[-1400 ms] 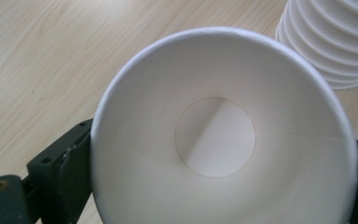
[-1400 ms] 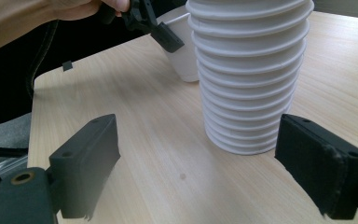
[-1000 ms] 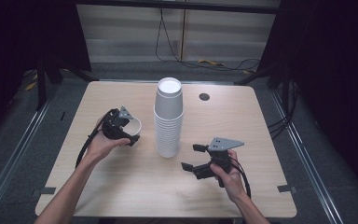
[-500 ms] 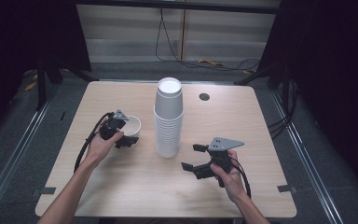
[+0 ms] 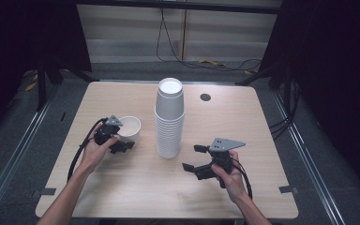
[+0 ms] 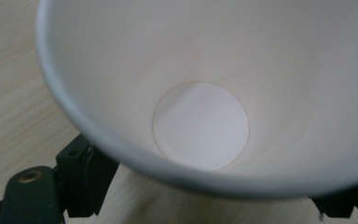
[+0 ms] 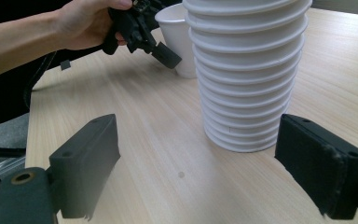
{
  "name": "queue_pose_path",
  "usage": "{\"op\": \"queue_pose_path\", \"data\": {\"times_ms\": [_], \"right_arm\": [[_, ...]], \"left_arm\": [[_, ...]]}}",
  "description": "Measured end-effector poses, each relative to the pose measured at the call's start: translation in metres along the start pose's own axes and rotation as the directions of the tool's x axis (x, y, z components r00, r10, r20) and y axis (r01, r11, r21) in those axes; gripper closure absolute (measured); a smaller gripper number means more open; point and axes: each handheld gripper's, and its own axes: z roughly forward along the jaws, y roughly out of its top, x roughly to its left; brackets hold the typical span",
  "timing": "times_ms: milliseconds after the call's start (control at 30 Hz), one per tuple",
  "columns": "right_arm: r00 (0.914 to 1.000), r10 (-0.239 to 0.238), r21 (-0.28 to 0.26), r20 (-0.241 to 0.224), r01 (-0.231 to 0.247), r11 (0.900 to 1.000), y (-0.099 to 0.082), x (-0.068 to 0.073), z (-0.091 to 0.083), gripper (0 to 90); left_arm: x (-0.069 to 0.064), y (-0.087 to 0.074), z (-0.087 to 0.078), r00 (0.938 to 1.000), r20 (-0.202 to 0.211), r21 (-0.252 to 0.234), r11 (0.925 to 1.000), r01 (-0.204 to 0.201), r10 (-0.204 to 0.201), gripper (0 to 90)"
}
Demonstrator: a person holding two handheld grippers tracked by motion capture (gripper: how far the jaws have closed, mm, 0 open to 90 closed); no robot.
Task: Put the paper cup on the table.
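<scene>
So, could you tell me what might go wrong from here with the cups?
1. The left tongs seem to hold the single paper cup by its thin wall; a hard squeeze could crush it, a loose one let it slip.
2. That cup sits close to the tall stack of paper cups; a sideways swing could topple the stack.
3. The right tongs rest open beside the stack's base, so a careless move could nudge it.

Left gripper view: single cup (image 6: 200,93) overflows the frame, rim cut off top and right, near rim blurred. Right gripper view: cup stack (image 7: 247,70) cut off at top; single cup's base hidden behind it.
</scene>
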Motion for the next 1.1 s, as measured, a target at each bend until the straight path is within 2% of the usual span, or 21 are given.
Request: {"op": "queue_pose_path", "data": {"times_ms": [133, 167, 333, 400, 467, 567, 667, 767, 833, 900, 1000, 1067, 1100], "right_arm": [[1.0000, 0.002, 0.001, 0.001, -0.002, 1.0000, 0.000, 0.000, 0.000, 13.3], [1.0000, 0.001, 0.000, 0.001, -0.001, 1.0000, 0.000, 0.000, 0.000, 13.3], [1.0000, 0.007, 0.001, 0.004, -0.007, 1.0000, -0.001, 0.000, 0.000, 13.3], [0.9999, 0.009, 0.000, 0.010, -0.009, 1.0000, -0.001, -0.001, 0.001, 13.3], [0.9999, 0.010, -0.001, 0.010, -0.010, 0.9999, -0.001, -0.001, 0.001, 13.3], [0.9998, 0.015, -0.003, 0.012, -0.015, 0.9999, -0.001, -0.001, 0.000, 13.3], [0.9998, 0.015, -0.001, 0.017, -0.015, 0.9999, -0.001, -0.001, 0.000, 13.3], [0.9997, 0.016, -0.004, 0.020, -0.016, 0.9999, -0.001, -0.001, 0.000, 13.3], [0.9995, 0.020, -0.002, 0.022, -0.020, 0.9998, -0.001, -0.001, 0.000, 13.3], [0.9995, 0.023, 0.001, 0.024, -0.023, 0.9997, -0.002, -0.002, 0.000, 13.3], [0.9994, 0.022, 0.001, 0.027, -0.022, 0.9998, -0.002, -0.002, 0.000, 13.3], [0.9993, 0.021, 0.002, 0.031, -0.021, 0.9998, -0.002, -0.001, 0.000, 13.3], [0.9993, 0.018, 0.001, 0.032, -0.018, 0.9998, -0.002, -0.001, 0.000, 13.3]], "left_arm": [[0.001, -0.006, -0.003, 0.9997, -0.021, -0.013, 0.9998, 0.013, -0.014, 15.7], [0.000, -0.008, -0.003, 0.9995, -0.016, -0.015, 0.9995, 0.026, -0.027, 15.7], [-0.001, -0.015, -0.006, 0.9991, -0.005, -0.028, 0.9987, 0.042, -0.042, 15.7], [-0.001, -0.017, -0.010, 0.9986, -0.003, -0.044, 0.9976, 0.053, -0.053, 15.6], [-0.001, -0.019, -0.015, 0.9972, 0.019, -0.069, 0.9950, 0.073, -0.072, 15.9], [-0.004, -0.021, -0.022, 0.9968, -0.008, -0.070, 0.9944, 0.079, -0.079, 15.7], [-0.005, -0.023, -0.026, 0.9971, -0.012, -0.073, 0.9946, 0.074, -0.075, 15.7], [-0.011, -0.027, -0.034, 0.9973, -0.040, -0.074, 0.9956, 0.057, -0.061, 16.3], [-0.014, -0.029, -0.037, 0.9978, -0.031, -0.083, 0.9949, 0.056, -0.059, 16.2], [-0.017, -0.031, -0.040, 0.9970, -0.034, -0.096, 0.9932, 0.066, -0.069, 16.5], [-0.021, -0.032, -0.044, 0.9973, -0.038, -0.106, 0.9927, 0.057, -0.062, 16.6], [-0.027, -0.034, -0.047, 0.9973, -0.033, -0.124, 0.9903, 0.062, -0.066, 16.6], [-0.031, -0.038, -0.048, 0.9952, -0.013, -0.134, 0.9864, 0.095, -0.097, 16.7]]}}
